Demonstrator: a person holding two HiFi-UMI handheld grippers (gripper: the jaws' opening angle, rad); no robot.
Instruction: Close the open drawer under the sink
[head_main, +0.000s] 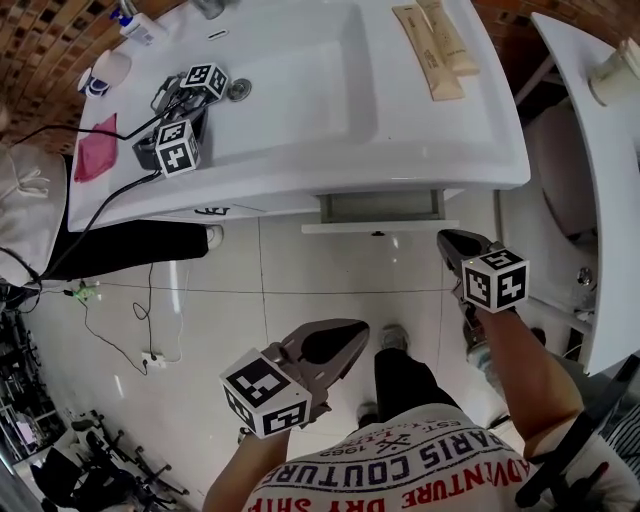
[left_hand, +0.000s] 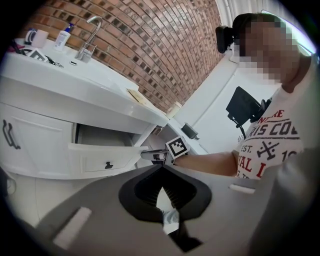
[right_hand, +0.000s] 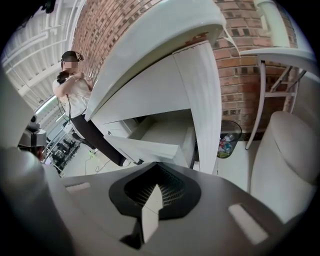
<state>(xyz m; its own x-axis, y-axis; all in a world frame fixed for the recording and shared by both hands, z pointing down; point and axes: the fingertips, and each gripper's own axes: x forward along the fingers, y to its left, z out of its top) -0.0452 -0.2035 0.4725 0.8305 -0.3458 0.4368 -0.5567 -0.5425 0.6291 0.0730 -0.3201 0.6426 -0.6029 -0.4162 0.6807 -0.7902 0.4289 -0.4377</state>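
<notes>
The right gripper (head_main: 455, 244) was clenched, its jaws pressed together on nothing. It hovered just beside the right end of the drawer (head_main: 380, 226), near the front panel but not touching it. In the right gripper view, the meeting jaws pointed towards the white front panel and the bare inside of the drawer behind it.

The drawer stood pulled out from the white cabinet (left_hand: 35, 145) under the sink (head_main: 455, 150). A small dark knob (head_main: 378, 233) sat at the middle of its front.

This looked like the approach step, with the closing push not yet begun. The next move probably called for setting the gripper flat against the front panel, nearer the knob than the corner. A straight push towards the cabinet from there would keep the drawer from skewing.

The left gripper (head_main: 345, 338), also clenched and empty, hung lower and further back over the tiled floor (head_main: 200, 300), well apart from the drawer.

The right forearm (head_main: 520, 370) reached forward from the body towards the drawer. The left gripper was held in close, just ahead of the person's chest.
</notes>
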